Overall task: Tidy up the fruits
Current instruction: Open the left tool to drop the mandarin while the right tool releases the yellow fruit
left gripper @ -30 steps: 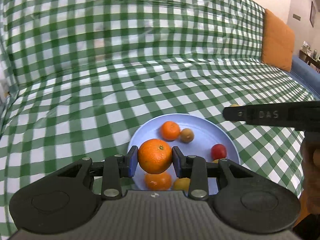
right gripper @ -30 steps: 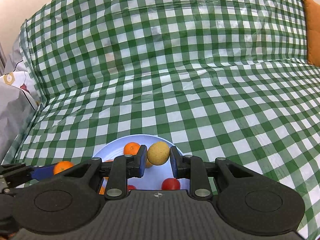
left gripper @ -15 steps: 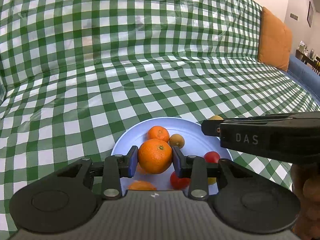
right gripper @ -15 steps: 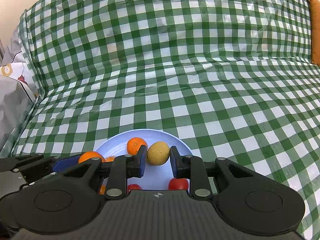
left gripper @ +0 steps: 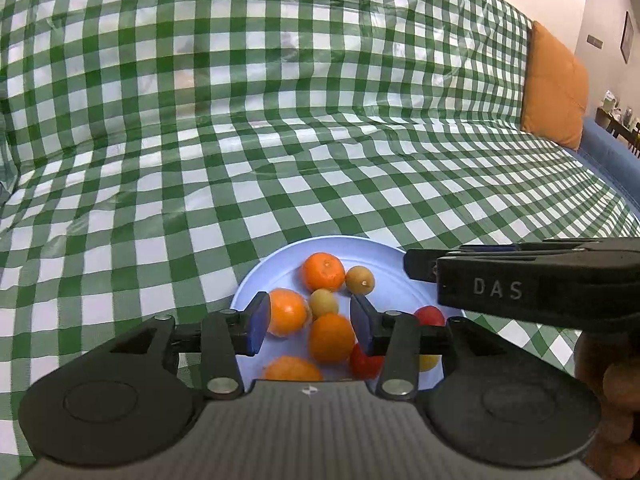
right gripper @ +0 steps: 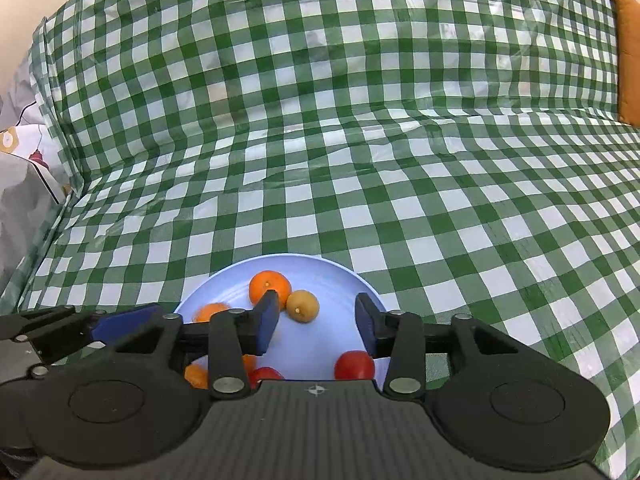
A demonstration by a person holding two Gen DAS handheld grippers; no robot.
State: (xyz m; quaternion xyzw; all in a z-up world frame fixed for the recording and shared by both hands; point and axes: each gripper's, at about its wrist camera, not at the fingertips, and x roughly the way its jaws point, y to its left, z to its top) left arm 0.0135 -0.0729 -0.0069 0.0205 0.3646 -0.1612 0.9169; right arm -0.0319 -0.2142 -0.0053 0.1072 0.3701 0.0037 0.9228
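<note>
Lettering reading "DAS" stands in pale capitals on the side of my right gripper (left gripper: 520, 280), which crosses the right edge of the left wrist view; I can read no other writing anywhere.

My left gripper (left gripper: 307, 322) is spread wide, its blue pads holding nothing. It hangs over the light blue plate (left gripper: 400, 258), and one orange (left gripper: 286, 312) appears just beside the left pad, though I cannot tell whether they touch. Between the fingers I see a small yellow-green fruit (left gripper: 323, 302) and a second orange (left gripper: 331, 338). Farther back on the plate lie a third orange (left gripper: 323, 272) and a brownish round fruit (left gripper: 360, 279), close together. A red tomato (left gripper: 430, 315) shows behind the right finger.

From the right wrist view, my right gripper (right gripper: 316, 326) is likewise spread and empty above the plate (right gripper: 340, 276). The brownish fruit (right gripper: 303, 306) and an orange (right gripper: 270, 286) rest near its left pad, and a tomato (right gripper: 354, 365) lies low by its right finger.

The plate sits on a green-and-white checked cloth (right gripper: 360, 140); an orange cushion (left gripper: 554, 88) stands at far right.
</note>
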